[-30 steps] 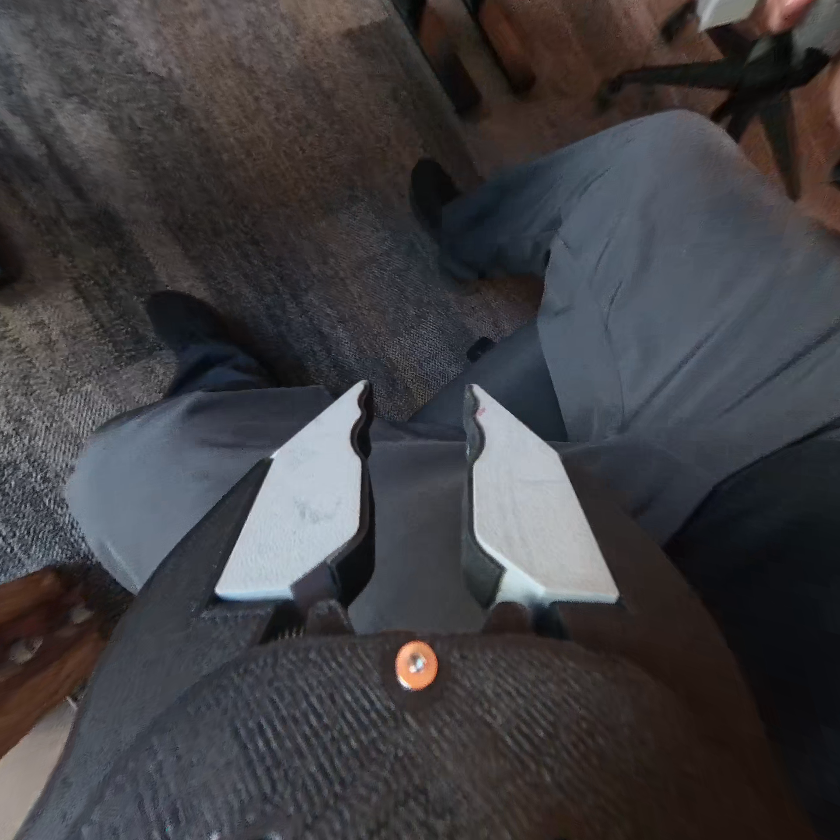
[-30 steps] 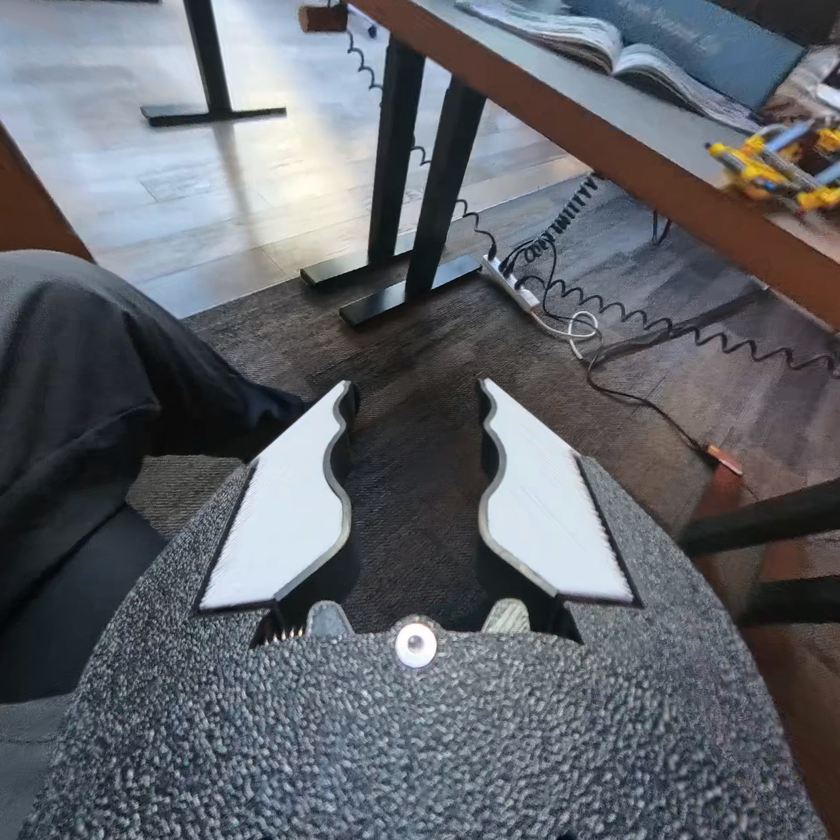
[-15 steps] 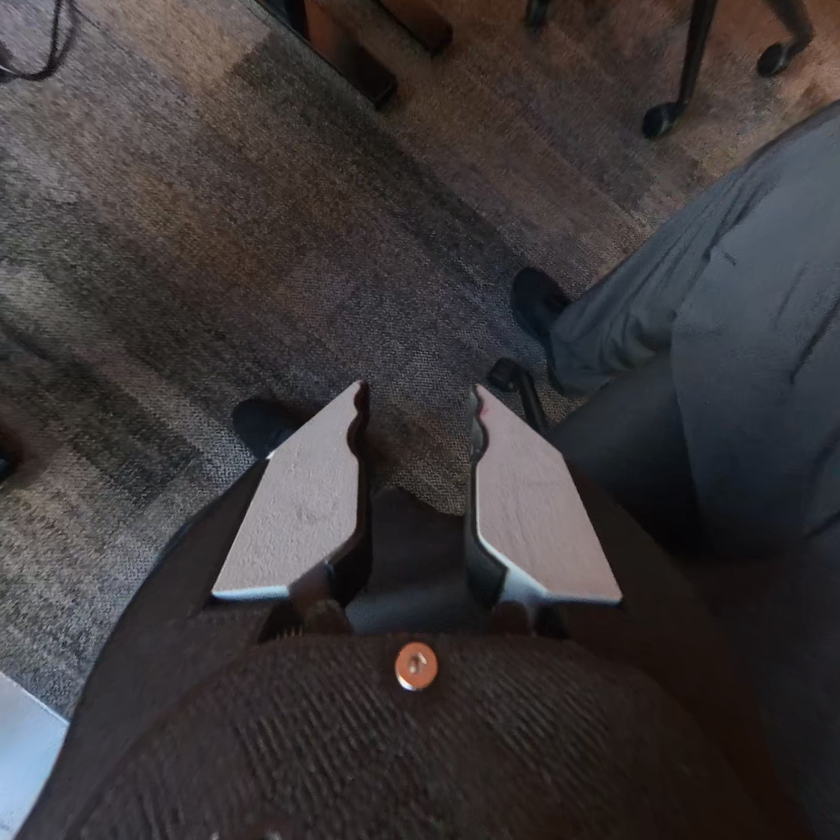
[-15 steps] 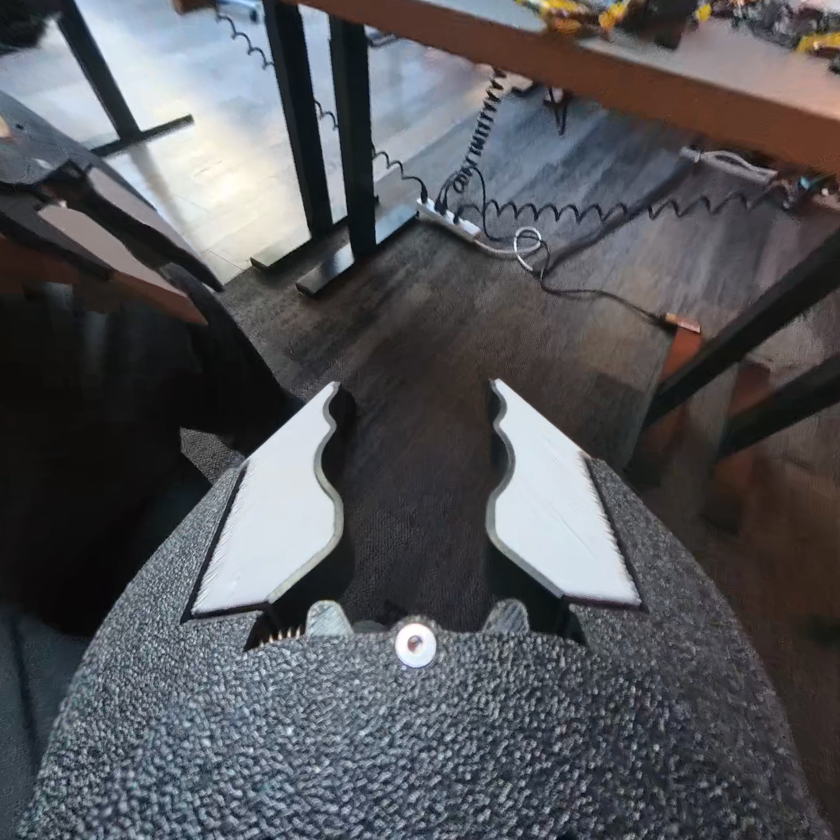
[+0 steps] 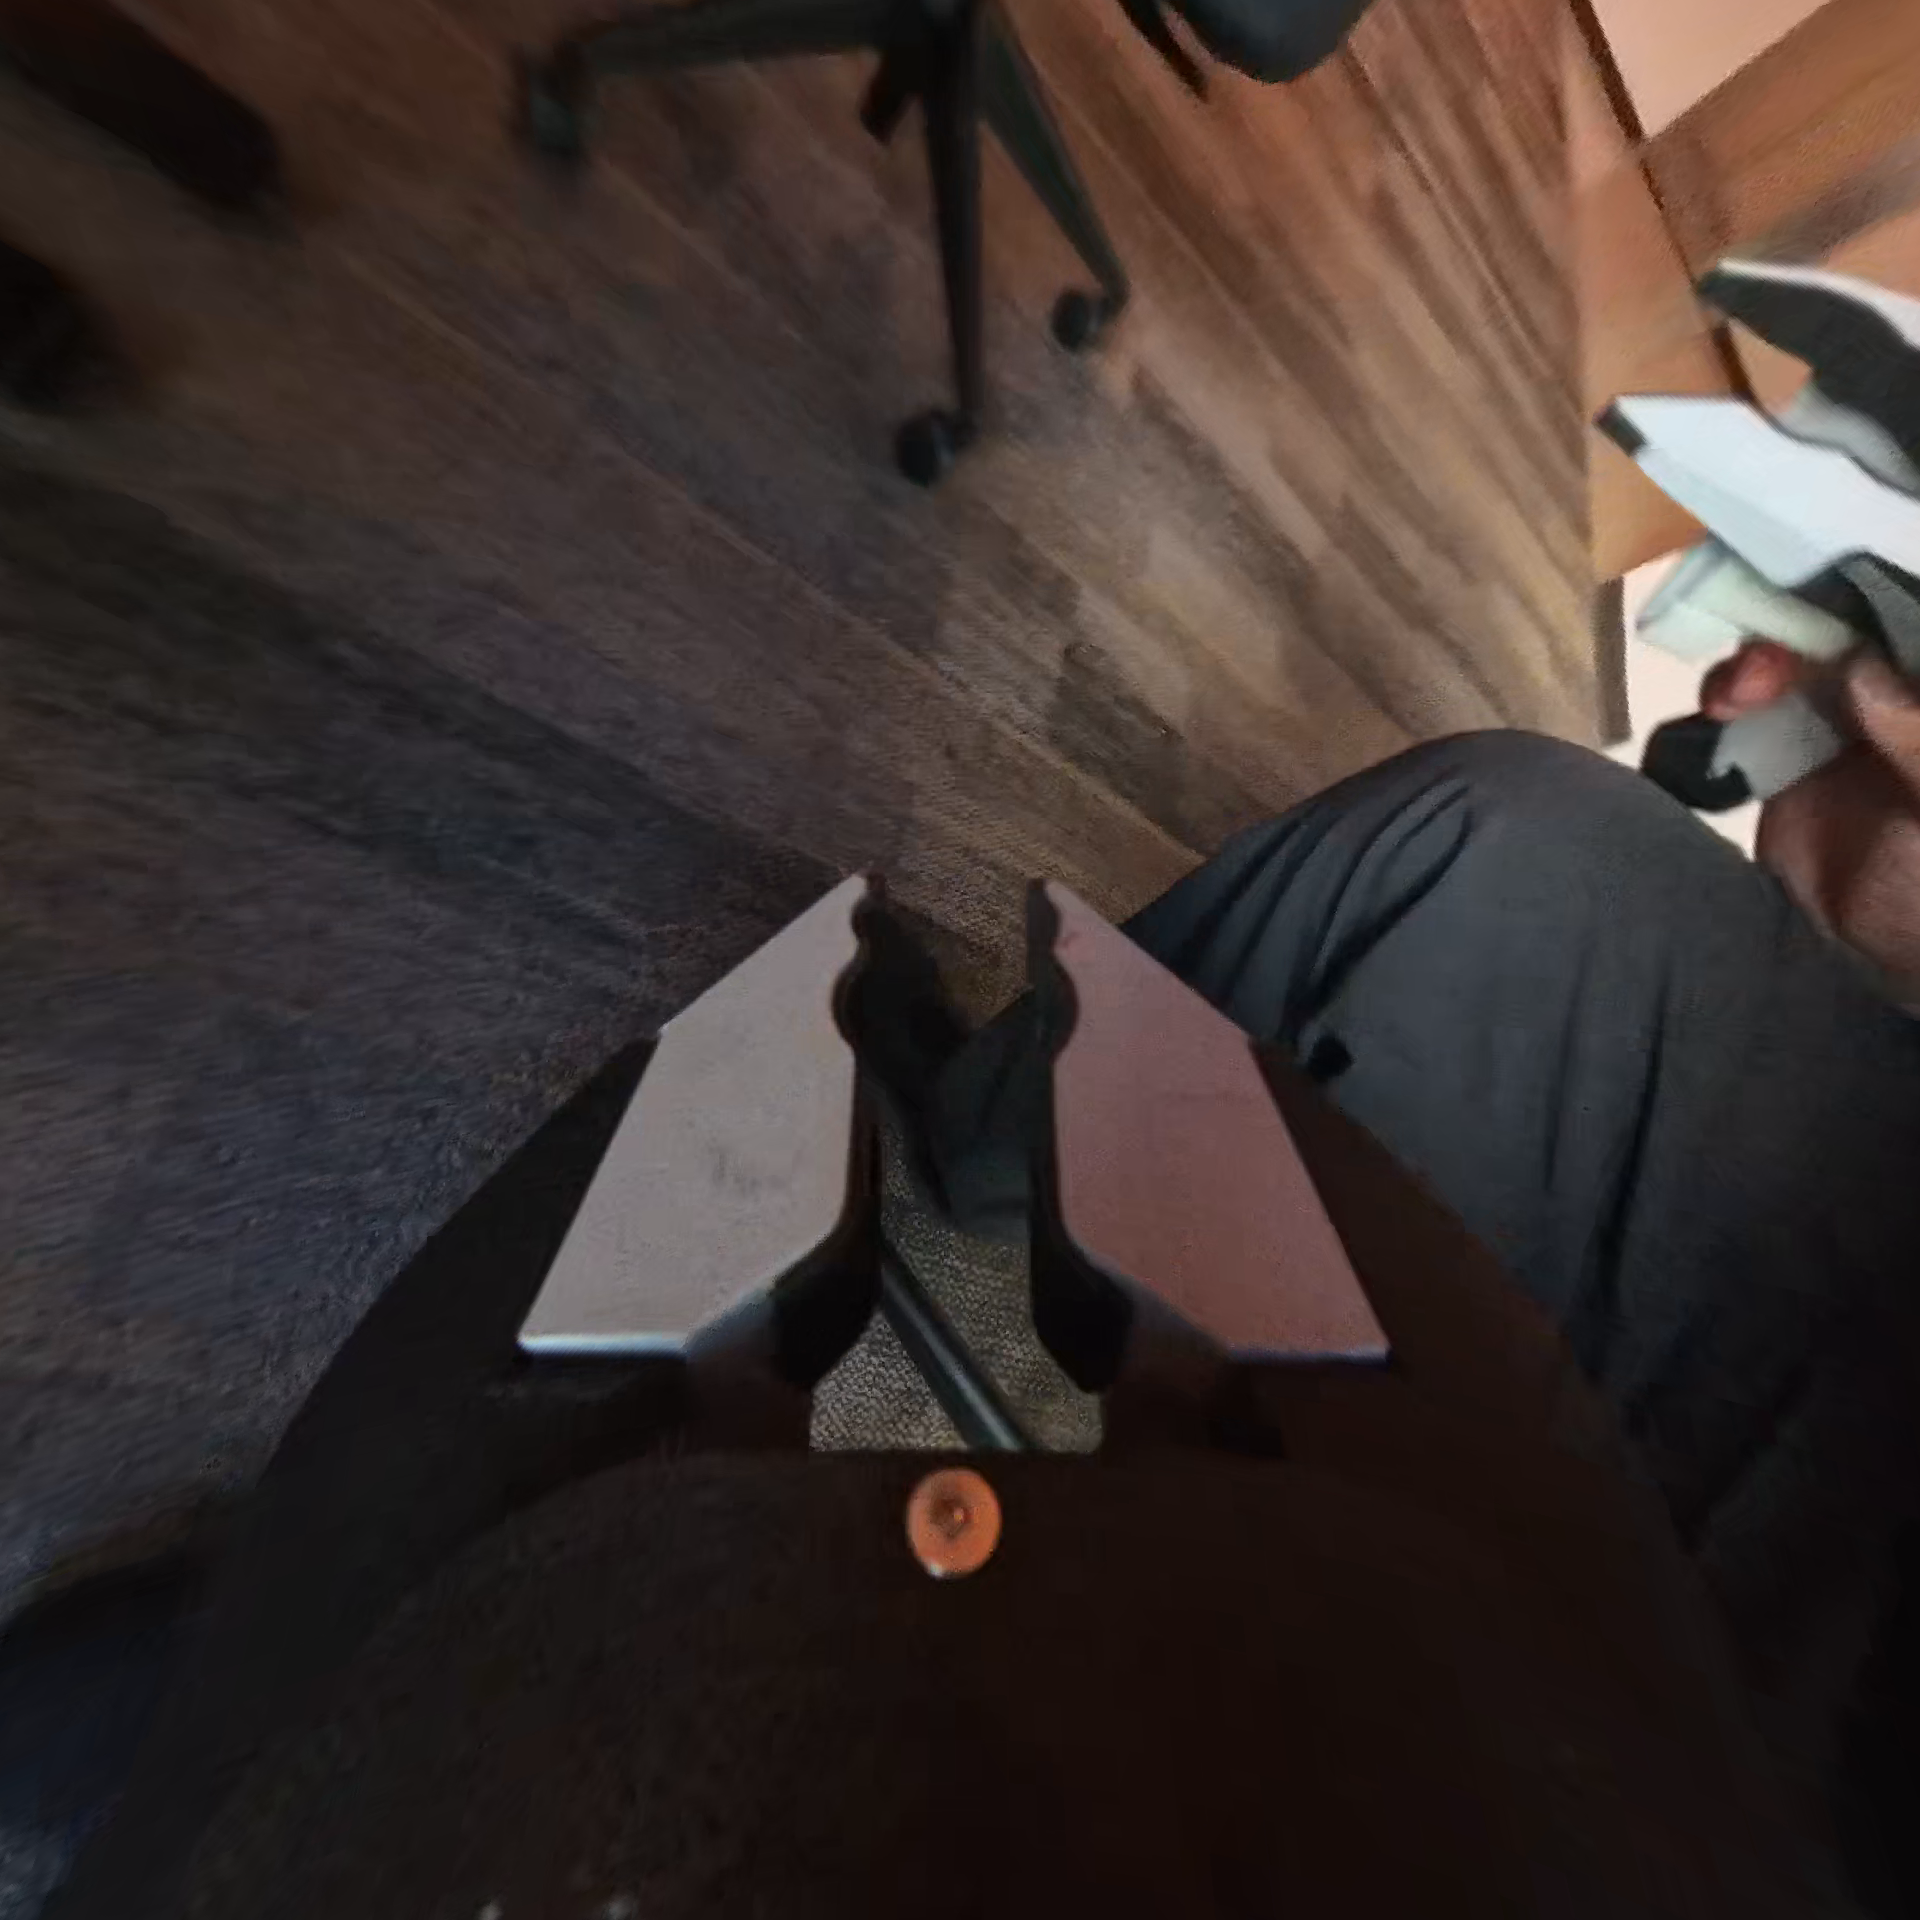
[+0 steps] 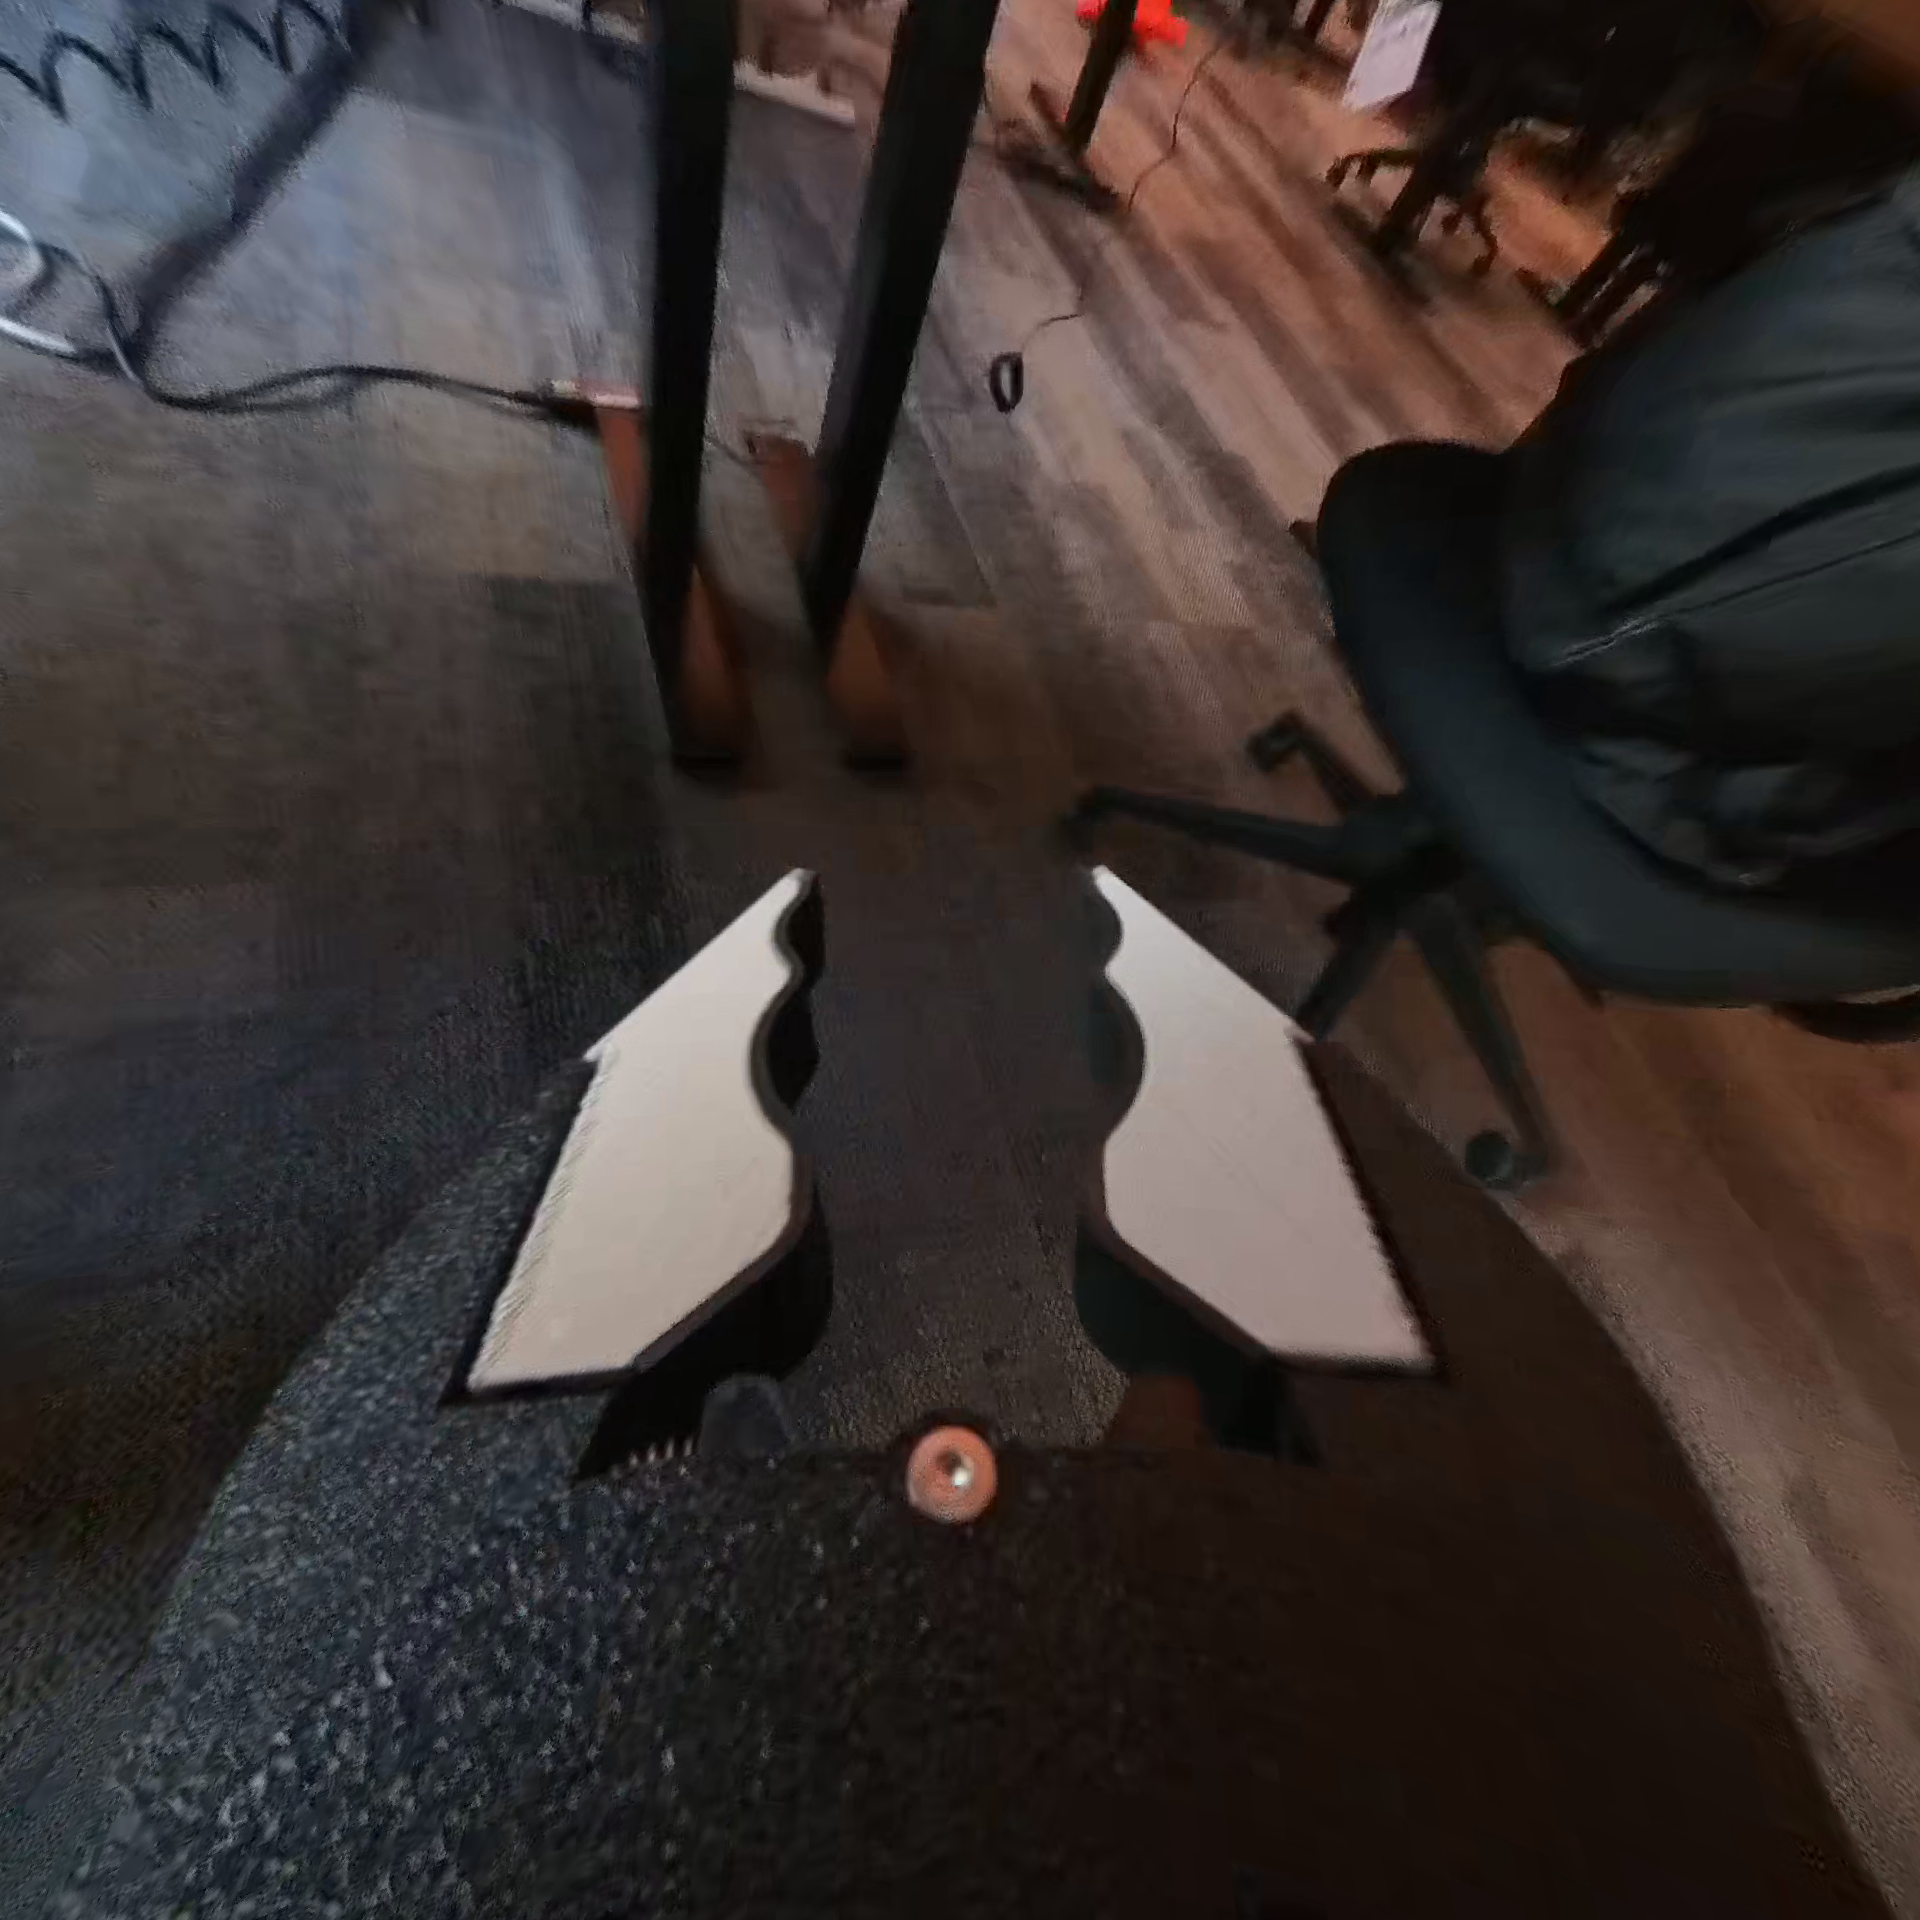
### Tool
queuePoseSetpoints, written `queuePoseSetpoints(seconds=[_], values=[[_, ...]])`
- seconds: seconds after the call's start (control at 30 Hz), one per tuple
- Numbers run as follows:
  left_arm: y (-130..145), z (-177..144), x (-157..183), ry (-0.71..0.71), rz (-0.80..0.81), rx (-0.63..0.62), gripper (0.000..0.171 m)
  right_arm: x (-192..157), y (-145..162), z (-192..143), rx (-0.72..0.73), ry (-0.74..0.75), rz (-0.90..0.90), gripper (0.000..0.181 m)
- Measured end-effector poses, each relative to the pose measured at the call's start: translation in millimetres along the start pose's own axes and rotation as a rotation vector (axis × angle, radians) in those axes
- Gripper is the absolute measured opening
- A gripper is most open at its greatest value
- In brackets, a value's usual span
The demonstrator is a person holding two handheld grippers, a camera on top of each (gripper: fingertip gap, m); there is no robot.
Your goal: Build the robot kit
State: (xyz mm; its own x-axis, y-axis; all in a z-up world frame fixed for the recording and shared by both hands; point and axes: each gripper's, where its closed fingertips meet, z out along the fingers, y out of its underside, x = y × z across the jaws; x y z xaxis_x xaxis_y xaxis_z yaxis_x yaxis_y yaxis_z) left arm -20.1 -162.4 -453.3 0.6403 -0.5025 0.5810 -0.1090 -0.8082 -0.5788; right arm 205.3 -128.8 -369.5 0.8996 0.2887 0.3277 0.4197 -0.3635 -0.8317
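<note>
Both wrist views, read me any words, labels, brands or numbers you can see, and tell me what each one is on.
No text can be read in either view.
Right wrist view: a small white card far back at the top may bear print, but it is too small and blurred to read.
Left wrist view: none on the carpet or the trousers.

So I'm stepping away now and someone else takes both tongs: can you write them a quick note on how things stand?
Left tongs: open, empty, over grey carpet, beside the holder's dark trouser leg.
Right tongs: open, empty, over carpet, facing black table legs; an office chair is to their right.
Nothing is held or touched by either.
Done or left: the pictures do not show.
</note>
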Motion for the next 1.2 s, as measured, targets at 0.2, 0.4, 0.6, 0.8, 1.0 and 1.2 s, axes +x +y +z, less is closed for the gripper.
queuePoseSetpoints(seconds=[0.2, 0.4, 0.6, 0.8, 1.0, 1.2], values=[[15.0, 39.1, -25.9, -0.075, 0.116, -0.227, 0.018, 38.8, 44.1, 44.5, -0.249, 0.011, 0.171, 0.053], [-42.9, -46.3, 24.1, -0.226, -0.039, -0.374, 0.024, 145.3, 20.3, -39.6, -0.538, 0.117, 0.466, 0.036], [-203.2, -133.5, 138.6, -0.183, 0.26, -0.413, 0.022, 266.0, -80.6, -157.5, -0.392, -0.022, 0.455, 0.049], [-290.8, -112.1, 175.4, -0.187, 0.5, -0.46, 0.021, 271.3, -25.8, -199.0, -0.516, -0.078, 0.525, 0.055], [-292.5, -58.9, 206.3, -0.089, 0.508, -0.588, 0.023, 243.7, 92.2, -280.1, -0.801, 0.051, 0.645, 0.046], [-260.1, -55.0, 208.7, -0.086, 0.52, -0.712, 0.023, 206.2, 154.5, -352.9, -1.0, 0.059, 0.834, 0.046]])
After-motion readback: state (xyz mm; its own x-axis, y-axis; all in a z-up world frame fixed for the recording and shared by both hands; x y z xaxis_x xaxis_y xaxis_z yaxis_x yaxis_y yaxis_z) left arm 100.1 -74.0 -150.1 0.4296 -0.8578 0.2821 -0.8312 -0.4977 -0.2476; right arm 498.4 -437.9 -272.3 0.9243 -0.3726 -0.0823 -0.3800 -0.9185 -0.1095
